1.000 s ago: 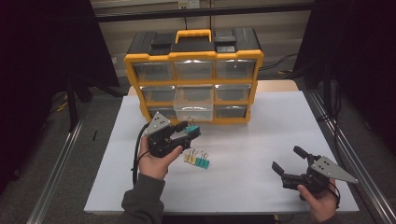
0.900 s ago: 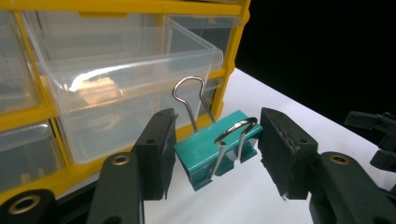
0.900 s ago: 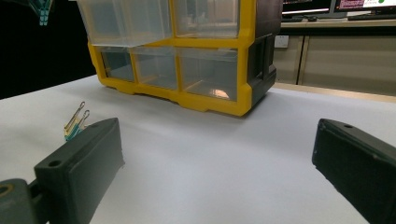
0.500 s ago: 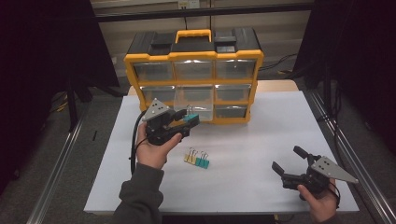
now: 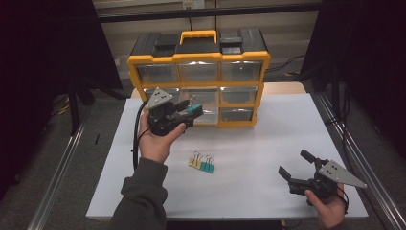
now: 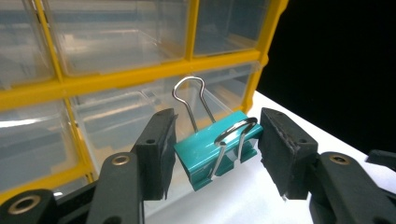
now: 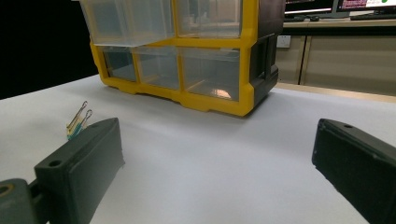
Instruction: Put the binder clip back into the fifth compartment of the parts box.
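High view: I have the left gripper [image 5: 184,113] raised just in front of the yellow drawer cabinet [image 5: 198,57], at its pulled-out middle drawer [image 5: 206,111], with a teal binder clip [image 5: 194,109] between its jaws. Two more clips [image 5: 201,164] lie on the white table [image 5: 268,143] before the cabinet. My right gripper [image 5: 295,168] rests well right of them.

Left gripper view: jaws clamp the clip's sides, wire handles up.

Right gripper view: jaws spread wide, holding nothing.

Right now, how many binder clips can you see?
3: a teal clip between the left gripper jaws, and a yellow clip beside another teal one on the table; the drawers could hide more.
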`<state>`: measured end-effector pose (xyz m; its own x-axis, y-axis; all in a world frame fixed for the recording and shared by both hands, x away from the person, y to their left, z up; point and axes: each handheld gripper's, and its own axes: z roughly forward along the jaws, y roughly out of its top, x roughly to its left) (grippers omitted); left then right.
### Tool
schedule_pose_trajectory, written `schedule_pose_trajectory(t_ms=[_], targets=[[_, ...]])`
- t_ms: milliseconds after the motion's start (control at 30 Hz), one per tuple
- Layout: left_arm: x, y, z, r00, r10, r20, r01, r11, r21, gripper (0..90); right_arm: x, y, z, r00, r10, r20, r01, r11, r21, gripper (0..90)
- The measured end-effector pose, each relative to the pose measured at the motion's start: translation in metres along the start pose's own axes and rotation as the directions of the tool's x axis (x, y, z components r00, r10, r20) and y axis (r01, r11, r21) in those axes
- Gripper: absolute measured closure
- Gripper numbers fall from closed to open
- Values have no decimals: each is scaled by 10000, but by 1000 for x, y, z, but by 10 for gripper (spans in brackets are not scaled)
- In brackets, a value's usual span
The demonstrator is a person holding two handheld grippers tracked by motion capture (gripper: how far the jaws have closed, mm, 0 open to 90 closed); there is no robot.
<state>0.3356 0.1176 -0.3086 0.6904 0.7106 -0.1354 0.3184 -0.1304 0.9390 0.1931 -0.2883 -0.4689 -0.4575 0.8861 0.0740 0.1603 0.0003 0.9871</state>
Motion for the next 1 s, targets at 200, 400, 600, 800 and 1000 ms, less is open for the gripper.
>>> schedule_pose_trajectory(t_ms=[200,400,600,800,1000], targets=[[4,12,7,9997,-25,-242,21,9998,-176,473,-1,0,0,10000,-9,1,9,10000,-10,15],[11,18,17,9968,105,-791,-114,9999,-107,473,0,0,0,10000,5,-29,-5,10000,-15,15],[18,16,29,9963,110,-853,-111,9999,2,473,-1,0,0,10000,33,-76,-34,10000,-61,15],[18,12,40,9948,369,-951,-351,9992,201,471,0,0,1,9999,122,-88,-123,9999,-49,15],[17,10,43,9958,454,-790,-427,9984,363,286,0,-1,0,9998,140,-107,-140,9999,-28,15]])
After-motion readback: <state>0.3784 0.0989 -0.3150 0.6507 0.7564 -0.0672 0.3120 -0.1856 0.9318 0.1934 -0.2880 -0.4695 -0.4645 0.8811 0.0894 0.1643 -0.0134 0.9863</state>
